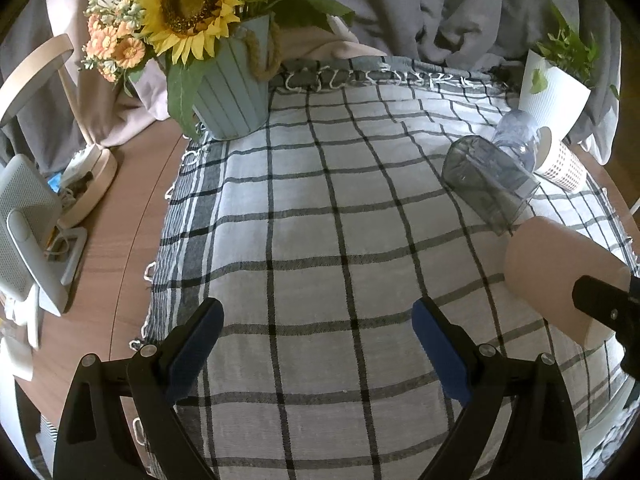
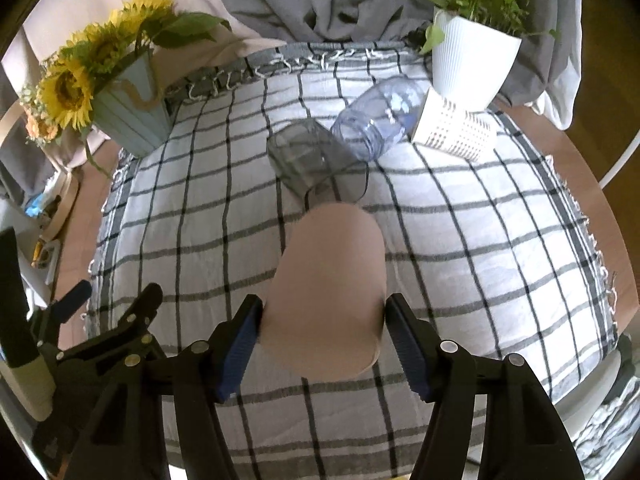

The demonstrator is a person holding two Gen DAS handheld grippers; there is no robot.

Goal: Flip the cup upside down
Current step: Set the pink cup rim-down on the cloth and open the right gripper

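Observation:
A beige-pink cup (image 2: pixel 330 288) lies on its side between the fingers of my right gripper (image 2: pixel 324 340), which is shut on it near its rim end, just above the checked cloth (image 2: pixel 480 240). The cup's closed bottom points away from the camera. The same cup (image 1: pixel 560 276) shows at the right edge of the left wrist view with a right finger (image 1: pixel 600 296) across it. My left gripper (image 1: pixel 318 340) is open and empty over the cloth, left of the cup.
A clear grey tumbler (image 2: pixel 316 164) and a clear bluish jar (image 2: pixel 380 120) lie on their sides beyond the cup. A white perforated holder (image 2: pixel 456 128) and a white plant pot (image 2: pixel 468 64) stand at the back right. A sunflower bucket (image 2: pixel 128 116) stands at the back left.

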